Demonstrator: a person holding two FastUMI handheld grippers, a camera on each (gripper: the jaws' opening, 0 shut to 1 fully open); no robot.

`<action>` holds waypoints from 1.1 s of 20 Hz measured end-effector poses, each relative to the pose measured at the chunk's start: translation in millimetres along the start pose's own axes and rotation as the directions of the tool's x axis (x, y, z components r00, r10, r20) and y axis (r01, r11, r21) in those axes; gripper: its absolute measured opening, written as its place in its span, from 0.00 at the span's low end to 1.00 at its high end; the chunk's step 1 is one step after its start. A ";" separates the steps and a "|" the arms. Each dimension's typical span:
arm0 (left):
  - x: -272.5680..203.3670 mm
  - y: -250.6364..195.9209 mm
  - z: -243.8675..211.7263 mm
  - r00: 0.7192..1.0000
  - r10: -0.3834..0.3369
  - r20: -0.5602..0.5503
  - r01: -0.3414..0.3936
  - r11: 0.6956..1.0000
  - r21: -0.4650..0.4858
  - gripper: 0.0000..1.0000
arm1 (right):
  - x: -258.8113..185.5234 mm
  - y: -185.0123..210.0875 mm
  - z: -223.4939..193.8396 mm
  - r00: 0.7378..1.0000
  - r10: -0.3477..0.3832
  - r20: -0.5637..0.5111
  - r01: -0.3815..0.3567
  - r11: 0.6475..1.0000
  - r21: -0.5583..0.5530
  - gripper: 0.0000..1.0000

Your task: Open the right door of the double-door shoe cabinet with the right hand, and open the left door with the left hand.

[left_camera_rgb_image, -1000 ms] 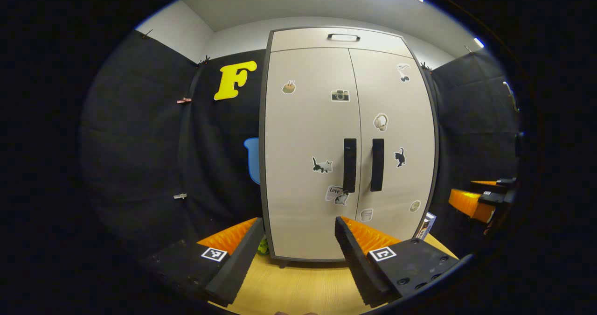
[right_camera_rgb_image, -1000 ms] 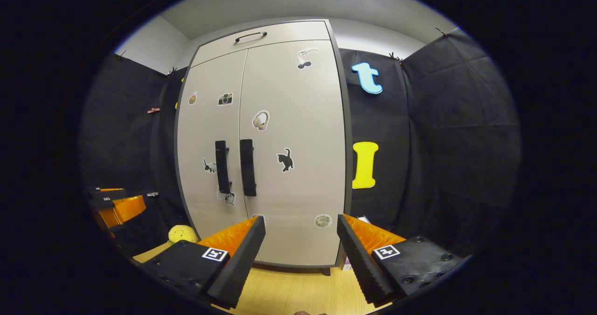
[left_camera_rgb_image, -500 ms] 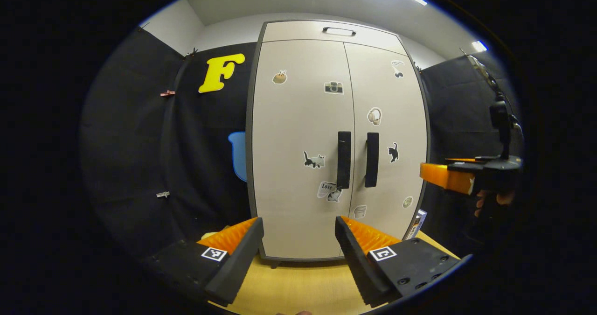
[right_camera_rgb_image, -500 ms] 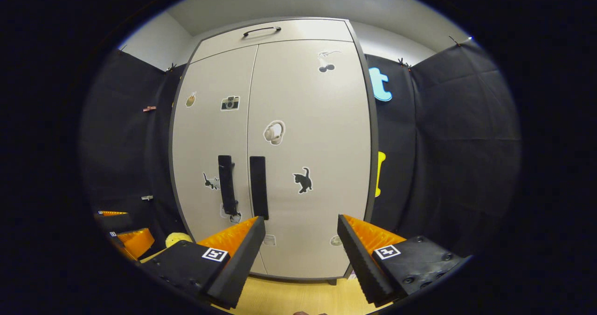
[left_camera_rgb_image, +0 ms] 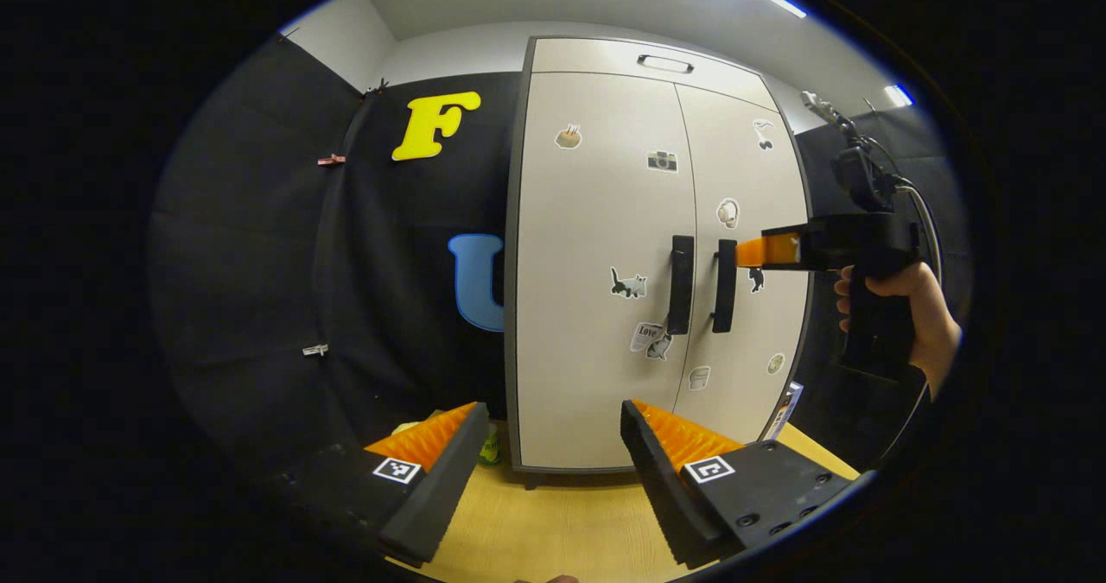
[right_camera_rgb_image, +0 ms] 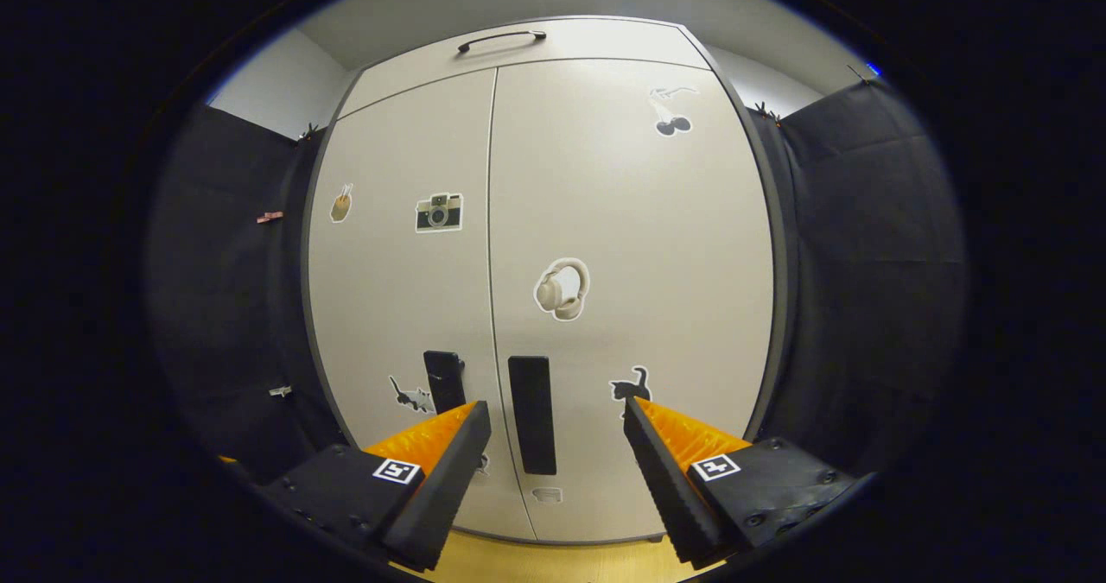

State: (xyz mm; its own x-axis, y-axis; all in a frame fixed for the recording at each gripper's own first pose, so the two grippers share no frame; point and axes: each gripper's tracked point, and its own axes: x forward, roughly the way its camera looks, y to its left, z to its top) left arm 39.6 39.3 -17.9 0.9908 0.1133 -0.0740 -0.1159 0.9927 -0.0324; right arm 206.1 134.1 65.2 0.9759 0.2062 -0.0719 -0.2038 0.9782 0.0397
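Shoe cabinet (left_camera_rgb_image: 605, 263) upright on wood bench (left_camera_rgb_image: 553, 514), both beige doors shut, stickers on fronts, two black vertical handles at centre seam. Right gripper (right_camera_rgb_image: 553, 445) jaws apart, right handle (right_camera_rgb_image: 530, 427) between them. Left gripper (left_camera_rgb_image: 549, 445) jaws apart, well back.

Left gripper (left_camera_rgb_image: 549, 423): level, fingers spread wide, nothing between them. Right gripper (right_camera_rgb_image: 557, 419): likewise agape (seen side-on from the left gripper view, a hand (left_camera_rgb_image: 907, 307) grasping its grip).

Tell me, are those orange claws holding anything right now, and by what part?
Nothing is held. The right gripper is open with the right door's handle between its fingers, untouched. The left gripper is open, far from the cabinet.
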 end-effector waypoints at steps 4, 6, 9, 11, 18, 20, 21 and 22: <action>-7.9 9.6 -6.2 1.000 -0.006 -0.012 0.006 0.999 0.034 0.95 | 29.0 3.5 -16.6 0.998 -0.037 -0.044 0.035 0.999 -0.028 0.98; -9.8 13.3 -9.9 1.000 -0.010 -0.021 0.010 0.999 0.034 0.95 | 41.2 4.9 -25.3 0.997 -0.047 -0.060 0.045 0.999 -0.030 0.98; -10.4 19.6 -13.7 0.999 -0.010 -0.031 0.010 1.000 0.008 0.95 | 56.2 4.1 -36.5 0.994 -0.063 -0.090 0.061 0.998 -0.028 0.94; -9.8 22.7 -17.1 0.999 -0.014 -0.039 0.014 1.000 -0.003 0.95 | 60.5 5.8 -42.8 0.992 -0.059 -0.114 0.058 0.998 -0.012 0.85; -8.0 23.3 -19.9 0.998 -0.051 -0.039 0.050 0.998 -0.027 0.95 | 60.0 12.0 -46.5 0.992 -0.025 -0.127 0.027 0.999 0.020 0.36; -8.3 20.7 -19.1 0.997 -0.075 -0.031 0.074 0.997 -0.035 0.95 | 60.9 12.3 -46.8 0.992 -0.035 -0.118 0.037 0.999 0.018 0.31; -8.5 20.5 -20.4 0.996 -0.082 -0.031 0.081 0.996 -0.033 0.95 | 64.1 12.3 -48.3 0.992 -0.036 -0.121 0.039 0.999 0.018 0.26; -8.3 21.0 -22.8 0.995 -0.090 -0.035 0.089 0.996 -0.032 0.95 | 62.7 13.1 -48.4 0.991 -0.029 -0.128 0.030 0.999 0.011 0.22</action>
State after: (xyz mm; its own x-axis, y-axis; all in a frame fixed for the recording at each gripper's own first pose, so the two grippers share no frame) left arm 27.4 58.3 -40.7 0.9942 0.0222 -0.1053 -0.0297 0.9971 -0.0704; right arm 260.9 161.0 13.0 0.9633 0.1793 -0.1997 -0.1731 0.9837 0.0482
